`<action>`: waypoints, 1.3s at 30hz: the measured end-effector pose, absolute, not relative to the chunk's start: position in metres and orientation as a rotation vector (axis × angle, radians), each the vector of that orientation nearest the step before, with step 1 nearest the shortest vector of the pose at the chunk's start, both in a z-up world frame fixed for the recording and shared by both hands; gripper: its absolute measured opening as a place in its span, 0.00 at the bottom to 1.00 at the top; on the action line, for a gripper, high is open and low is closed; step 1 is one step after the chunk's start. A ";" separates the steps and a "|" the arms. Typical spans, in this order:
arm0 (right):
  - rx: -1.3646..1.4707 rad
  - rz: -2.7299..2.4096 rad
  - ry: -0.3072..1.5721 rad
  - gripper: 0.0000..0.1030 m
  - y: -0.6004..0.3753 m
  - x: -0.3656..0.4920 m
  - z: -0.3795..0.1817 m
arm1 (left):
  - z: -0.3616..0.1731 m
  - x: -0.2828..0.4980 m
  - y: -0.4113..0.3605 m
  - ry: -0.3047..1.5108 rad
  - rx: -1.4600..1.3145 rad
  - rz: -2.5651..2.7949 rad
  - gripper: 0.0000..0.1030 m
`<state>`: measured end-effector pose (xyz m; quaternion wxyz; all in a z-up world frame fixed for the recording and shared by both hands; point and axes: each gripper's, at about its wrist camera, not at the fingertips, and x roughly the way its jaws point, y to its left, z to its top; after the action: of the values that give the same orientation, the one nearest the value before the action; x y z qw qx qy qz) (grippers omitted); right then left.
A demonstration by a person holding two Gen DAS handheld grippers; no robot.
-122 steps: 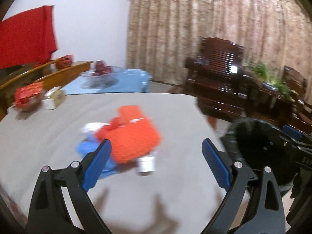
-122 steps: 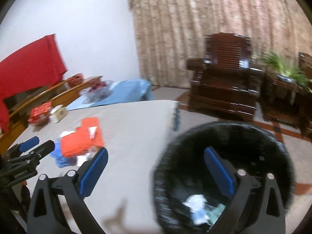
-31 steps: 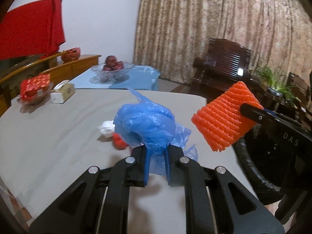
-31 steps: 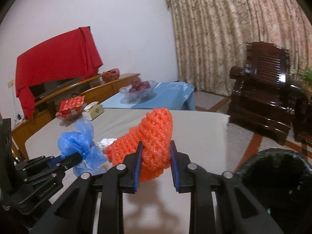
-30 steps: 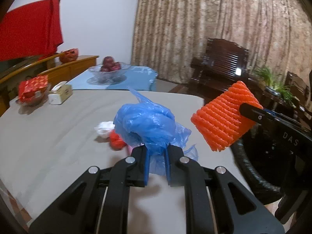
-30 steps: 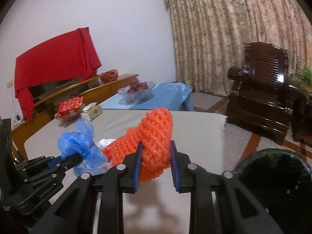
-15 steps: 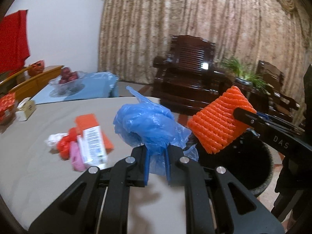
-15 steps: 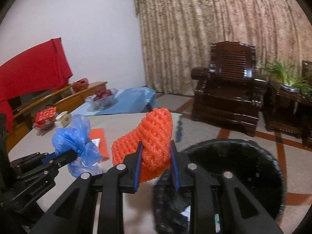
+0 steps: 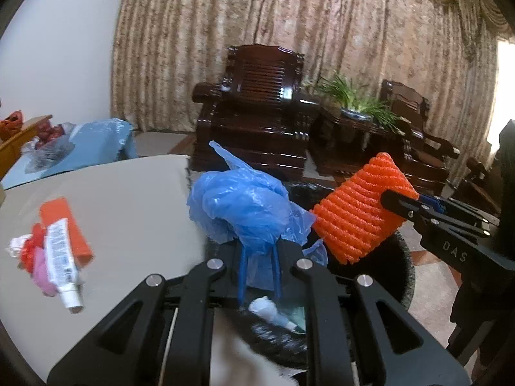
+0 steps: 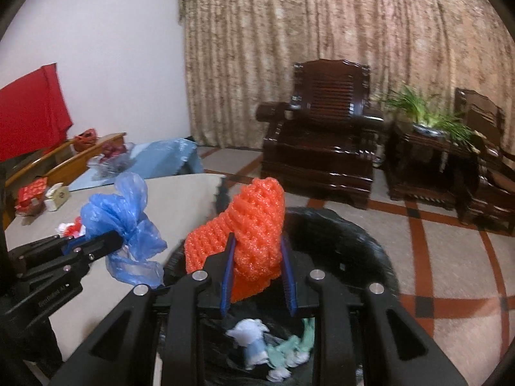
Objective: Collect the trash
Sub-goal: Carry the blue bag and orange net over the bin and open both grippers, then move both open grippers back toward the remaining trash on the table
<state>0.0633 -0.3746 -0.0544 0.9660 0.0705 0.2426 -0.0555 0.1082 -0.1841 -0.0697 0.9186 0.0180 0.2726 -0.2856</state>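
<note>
My left gripper (image 9: 257,257) is shut on a crumpled blue plastic bag (image 9: 244,206), held at the table's edge beside the black trash bin (image 9: 402,273). My right gripper (image 10: 257,257) is shut on an orange foam net (image 10: 248,234) above the open bin (image 10: 370,244), which holds white and green scraps (image 10: 257,344). In the right wrist view the left gripper (image 10: 112,241) and the blue bag (image 10: 119,215) hang to the left. In the left wrist view the right gripper (image 9: 402,206) and the foam net (image 9: 357,212) are on the right. An orange box (image 9: 67,228), a white tube (image 9: 64,270) and red and pink scraps (image 9: 32,254) lie on the grey table (image 9: 128,199).
Dark wooden armchairs (image 10: 322,135) and a side table with a plant (image 10: 425,119) stand before the curtain. A low table with a blue cloth and a fruit bowl (image 10: 112,157) is at the back left. A tissue box (image 10: 58,196) and a red packet (image 10: 30,193) sit on the table's far side.
Both grippers have swung right from over the table to the bin, each carrying its load. The bin's inside has come into view below them, and the table trash now lies far left.
</note>
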 end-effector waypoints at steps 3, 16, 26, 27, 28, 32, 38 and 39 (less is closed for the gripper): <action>0.155 -0.143 0.504 0.25 -0.388 0.059 -0.061 | -0.079 0.111 -0.202 0.576 0.047 -0.612 0.12; 0.152 -0.220 0.597 0.33 -0.418 0.051 -0.096 | -0.121 0.122 -0.247 0.676 0.078 -0.683 0.24; 0.172 -0.259 0.586 0.94 -0.415 0.037 -0.103 | -0.114 0.122 -0.217 0.651 0.045 -0.642 0.72; 0.179 -0.251 0.582 0.94 -0.412 0.037 -0.102 | -0.111 0.120 -0.210 0.640 0.044 -0.625 0.77; 0.182 -0.247 0.578 0.94 -0.411 0.038 -0.101 | -0.108 0.120 -0.202 0.632 0.040 -0.608 0.79; 0.201 -0.196 0.532 0.94 -0.390 0.042 -0.088 | -0.094 0.118 -0.157 0.594 0.038 -0.507 0.83; 0.179 -0.061 0.488 0.94 -0.336 0.065 -0.070 | -0.082 0.117 -0.073 0.557 0.027 -0.327 0.84; 0.174 -0.039 0.485 0.94 -0.325 0.070 -0.068 | -0.081 0.116 -0.060 0.552 0.028 -0.297 0.84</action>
<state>0.0705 -0.3252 -0.0682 0.9668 0.0860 0.2397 -0.0193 0.1161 -0.0599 -0.0807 0.9511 0.0138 0.2716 -0.1463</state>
